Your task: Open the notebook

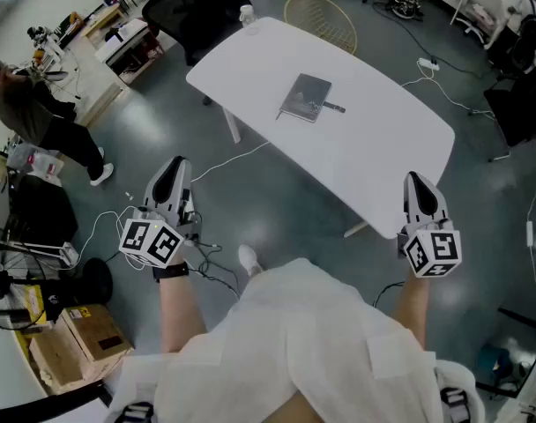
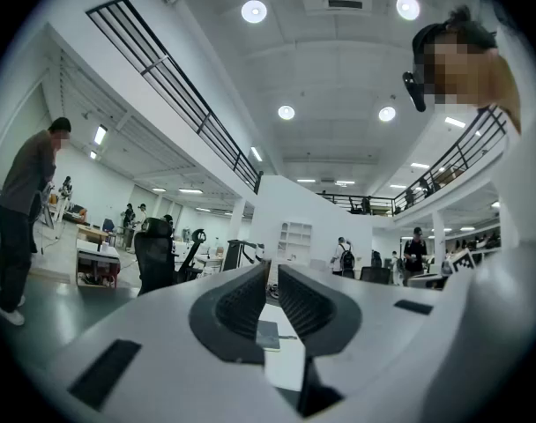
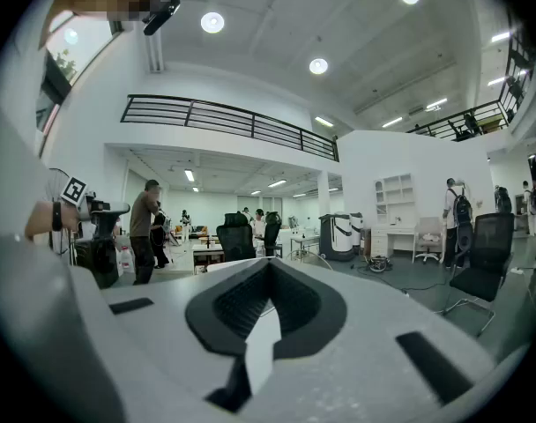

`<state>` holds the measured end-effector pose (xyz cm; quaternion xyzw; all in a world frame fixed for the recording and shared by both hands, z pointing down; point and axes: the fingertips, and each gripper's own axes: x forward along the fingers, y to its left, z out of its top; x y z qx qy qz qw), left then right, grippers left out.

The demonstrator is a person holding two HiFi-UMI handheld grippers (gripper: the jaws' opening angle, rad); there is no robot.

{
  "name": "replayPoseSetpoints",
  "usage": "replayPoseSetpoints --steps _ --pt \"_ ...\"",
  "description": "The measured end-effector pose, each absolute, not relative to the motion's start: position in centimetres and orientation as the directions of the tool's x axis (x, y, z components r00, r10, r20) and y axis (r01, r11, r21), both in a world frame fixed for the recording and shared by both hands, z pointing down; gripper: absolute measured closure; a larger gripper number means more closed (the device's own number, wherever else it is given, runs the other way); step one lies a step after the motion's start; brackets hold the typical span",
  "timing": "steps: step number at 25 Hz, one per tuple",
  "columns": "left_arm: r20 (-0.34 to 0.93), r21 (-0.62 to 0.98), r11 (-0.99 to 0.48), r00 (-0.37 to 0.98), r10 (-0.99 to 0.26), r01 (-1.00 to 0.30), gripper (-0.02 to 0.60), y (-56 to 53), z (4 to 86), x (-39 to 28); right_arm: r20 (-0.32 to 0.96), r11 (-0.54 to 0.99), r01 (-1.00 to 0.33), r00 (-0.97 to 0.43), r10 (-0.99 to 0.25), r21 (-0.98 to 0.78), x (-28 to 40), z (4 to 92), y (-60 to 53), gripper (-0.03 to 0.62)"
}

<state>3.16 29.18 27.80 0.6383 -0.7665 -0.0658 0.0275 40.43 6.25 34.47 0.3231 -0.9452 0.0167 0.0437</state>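
A closed grey notebook (image 1: 305,97) lies on the white table (image 1: 383,157), and a pen (image 1: 332,107) rests at its right edge. Both grippers are held level near my body, well short of the table. My left gripper (image 1: 173,176) hangs over the floor to the table's left, its jaws a narrow crack apart and empty. In the left gripper view, the left gripper (image 2: 273,270) shows the notebook (image 2: 266,333) far off between its jaws. My right gripper (image 1: 418,186) is at the table's near right corner. In the right gripper view, the right gripper (image 3: 268,264) has its tips touching and holds nothing.
A wire chair (image 1: 321,16) and a black office chair (image 1: 184,11) stand behind the table. A person (image 1: 30,104) stands at the far left. Cables (image 1: 224,161) run over the floor. Cardboard boxes (image 1: 83,337) sit at the lower left.
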Motion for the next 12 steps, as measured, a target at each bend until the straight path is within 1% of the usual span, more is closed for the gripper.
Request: replayPoseSetpoints --steps 4,7,12 --pt "-0.053 0.131 0.151 -0.159 -0.986 -0.98 0.54 29.1 28.1 3.5 0.099 0.786 -0.619 -0.782 -0.615 -0.011 40.9 34.7 6.4 0.592" --pt "-0.032 0.123 0.159 -0.164 -0.986 -0.98 0.54 29.0 28.0 4.0 0.098 0.781 -0.624 -0.779 -0.62 -0.018 41.2 34.8 6.2 0.592" --pt "-0.038 0.131 0.172 -0.179 -0.983 -0.976 0.54 29.7 27.6 4.3 0.098 0.782 -0.623 -0.781 -0.617 -0.032 41.6 35.1 6.4 0.592"
